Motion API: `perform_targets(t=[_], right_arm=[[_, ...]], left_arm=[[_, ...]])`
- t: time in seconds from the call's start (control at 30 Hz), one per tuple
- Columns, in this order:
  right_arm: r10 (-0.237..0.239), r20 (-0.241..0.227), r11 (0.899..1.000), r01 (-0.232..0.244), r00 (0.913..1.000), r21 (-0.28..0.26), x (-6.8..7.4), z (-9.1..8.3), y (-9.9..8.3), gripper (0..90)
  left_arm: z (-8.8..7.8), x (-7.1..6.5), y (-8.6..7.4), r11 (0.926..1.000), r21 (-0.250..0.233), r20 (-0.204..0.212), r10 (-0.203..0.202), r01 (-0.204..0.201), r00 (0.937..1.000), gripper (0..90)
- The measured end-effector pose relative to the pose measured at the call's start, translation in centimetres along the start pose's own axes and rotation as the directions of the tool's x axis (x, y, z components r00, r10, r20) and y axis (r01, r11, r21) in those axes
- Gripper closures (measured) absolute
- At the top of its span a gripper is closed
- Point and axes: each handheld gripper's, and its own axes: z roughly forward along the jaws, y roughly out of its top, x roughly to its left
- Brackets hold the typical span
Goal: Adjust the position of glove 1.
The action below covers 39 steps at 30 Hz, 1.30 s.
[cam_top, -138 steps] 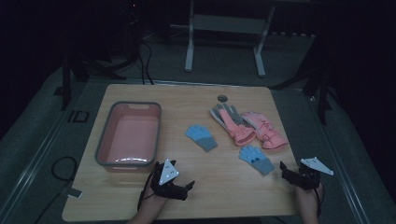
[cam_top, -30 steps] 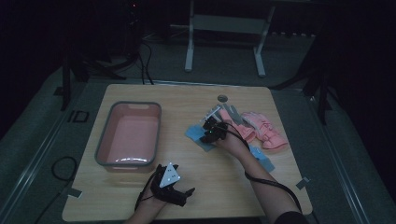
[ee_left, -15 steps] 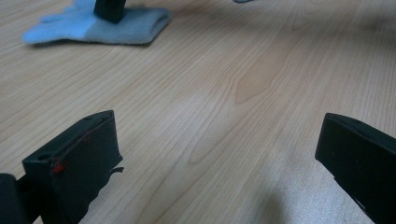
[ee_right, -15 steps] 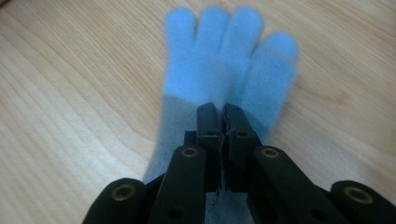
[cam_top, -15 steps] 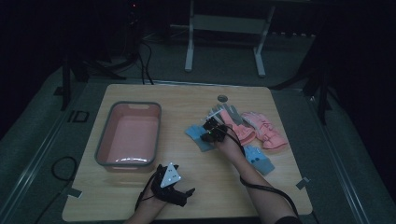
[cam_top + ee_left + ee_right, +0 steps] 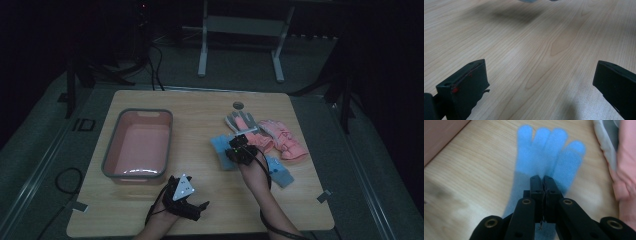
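A light-blue glove [image 6: 220, 148] lies at the table's middle, and my right gripper [image 6: 232, 151] is shut on its cuff end. In the right gripper view the jaws [image 6: 543, 181] are pressed together over the glove [image 6: 549, 147], whose four fingers point away from me. A second blue glove [image 6: 280, 172] lies to the right of my right forearm. My left gripper [image 6: 197, 207] rests near the table's front edge. In its own view the left gripper [image 6: 539, 82] is open over bare wood.
A pink tub [image 6: 111, 150] with a grey rim stands at the left. A grey glove [image 6: 240, 121] and pink gloves [image 6: 282, 137] lie behind the right gripper. A small round disc [image 6: 238, 105] sits near the far edge of the wooden table [image 6: 200, 105].
My right hand has drawn back towards the front edge, and the blue glove has come along with it. The left gripper has stayed where it was.
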Motion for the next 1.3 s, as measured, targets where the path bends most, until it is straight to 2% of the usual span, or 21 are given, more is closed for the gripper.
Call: perform_targets(t=[0.17, 0.23, 0.33, 0.47, 0.5, 0.57, 0.77, 0.83, 1.0, 1.13, 1.2, 1.3], right_arm=[[0.043, 0.016, 0.999, -0.042, 0.999, -0.011, 0.9, -1.4, -1.9, 87.9], [0.069, 0.009, 0.997, -0.069, 0.9976, -0.017, 1.0, -1.9, -2.5, 87.9], [0.061, 0.04, 0.998, -0.06, 0.9973, -0.02, 1.6, -2.6, -3.4, 87.9], [0.076, 0.042, 0.997, -0.075, 0.9962, -0.012, 2.0, -2.9, -4.5, 87.9], [0.074, 0.043, 0.997, -0.074, 0.9963, -0.009, 2.1, -2.9, -4.7, 87.9], [0.1, 0.041, 0.995, -0.101, 0.9941, 0.005, 2.3, -2.5, -5.6, 87.9], [0.138, 0.046, 0.99, -0.139, 0.9894, 0.013, 2.5, -1.4, -6.4, 87.8], [0.159, 0.021, 0.987, -0.159, 0.9871, 0.027, 2.6, -0.8, -6.6, 87.7], [0.144, 0.047, 0.988, -0.146, 0.9885, 0.048, 2.8, 0.6, -7.2, 86.9], [0.138, 0.046, 0.989, -0.14, 0.9894, 0.054, 2.8, 1.0, -7.3, 84.8], [0.133, 0.046, 0.989, -0.135, 0.99, 0.052, 2.8, 1.0, -7.3, 82.6], [0.121, 0.039, 0.991, -0.123, 0.9919, 0.044, 2.8, 0.8, -7.1, 74.5]], left_arm=[[-0.1, -0.1, 0.0, 1.0, -0.002, 0.002, 0.001, -0.001, 1.0, 0.0], [-0.1, -0.1, 0.0, 1.0, -0.003, 0.003, 0.001, -0.001, 1.0, 0.0], [-0.1, 0.0, 0.0, 1.0, -0.005, 0.004, -0.002, 0.002, 1.0, 0.0], [-0.1, 0.0, 0.0, 1.0, -0.006, 0.005, -0.002, 0.002, 1.0, 0.0], [-0.2, -0.1, 0.0, 1.0, -0.008, 0.006, -0.004, 0.004, 1.0, 0.0], [-0.1, -0.1, 0.0, 1.0, -0.007, 0.006, -0.005, 0.005, 1.0, 0.0], [-0.2, -0.1, 0.0, 1.0, -0.006, 0.009, -0.004, 0.004, 1.0, 0.0], [-0.2, 0.0, 0.0, 0.9999, -0.007, 0.011, -0.008, 0.008, 0.9999, 0.0], [-0.3, -0.1, 0.1, 0.9999, -0.01, 0.012, -0.007, 0.007, 0.9999, 0.0], [-0.3, 0.0, 0.1, 0.9999, -0.011, 0.012, -0.009, 0.01, 0.9999, 0.0], [-0.3, 0.0, 0.1, 0.9999, -0.008, 0.013, -0.008, 0.008, 0.9999, 0.0], [-0.4, 0.1, 0.1, 0.9999, -0.008, 0.014, -0.009, 0.009, 0.9999, 0.0]])
